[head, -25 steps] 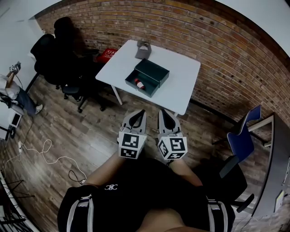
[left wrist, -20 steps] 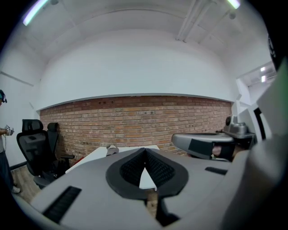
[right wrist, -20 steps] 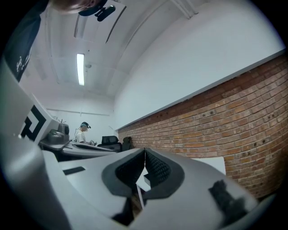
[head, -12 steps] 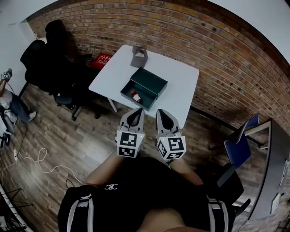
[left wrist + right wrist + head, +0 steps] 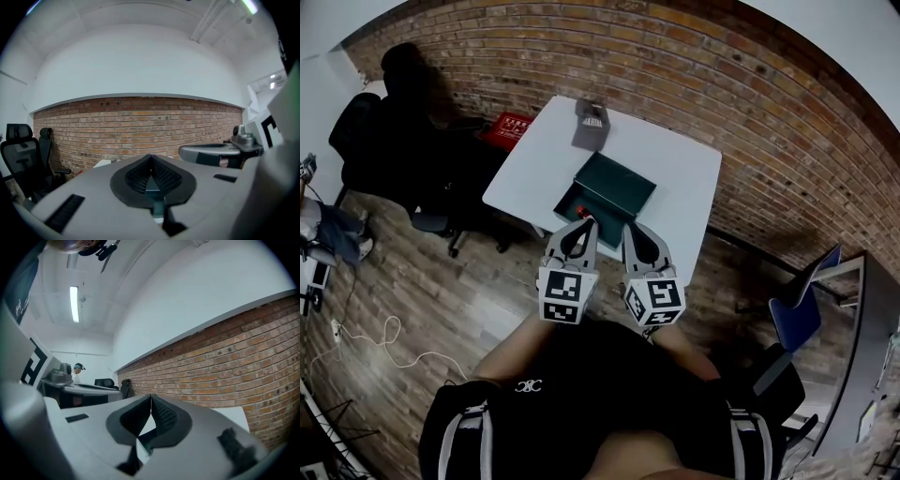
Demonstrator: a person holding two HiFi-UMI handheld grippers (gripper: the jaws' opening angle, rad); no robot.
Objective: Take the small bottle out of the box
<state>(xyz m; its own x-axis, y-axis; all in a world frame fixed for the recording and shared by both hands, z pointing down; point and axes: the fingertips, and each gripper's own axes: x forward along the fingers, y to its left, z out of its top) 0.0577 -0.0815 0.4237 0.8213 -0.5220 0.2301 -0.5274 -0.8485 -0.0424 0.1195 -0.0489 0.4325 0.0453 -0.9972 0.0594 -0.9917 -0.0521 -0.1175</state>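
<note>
The dark green box (image 5: 615, 185) lies open on the white table (image 5: 675, 169), its lid tilted back. A small red bottle (image 5: 584, 218) shows as a red speck in the box's near end, mostly hidden behind my left gripper's tip. Both grippers are held side by side in front of the person's chest, just short of the table's near edge. My left gripper (image 5: 588, 226) (image 5: 151, 157) is shut with nothing between its jaws. Equally shut and holding nothing is my right gripper (image 5: 630, 229) (image 5: 151, 396). Both gripper views look level at the brick wall, over the table.
A grey cap-like object (image 5: 592, 125) lies at the table's far edge. A red crate (image 5: 509, 126) stands on the floor beside the table, with black office chairs (image 5: 375, 141) to the left. At the right is a blue chair (image 5: 797, 307). A cable (image 5: 366, 339) trails on the wooden floor.
The person has stepped closer: the table and box now lie nearer, right in front of the gripper tips. Both grippers stay shut and side by side.
</note>
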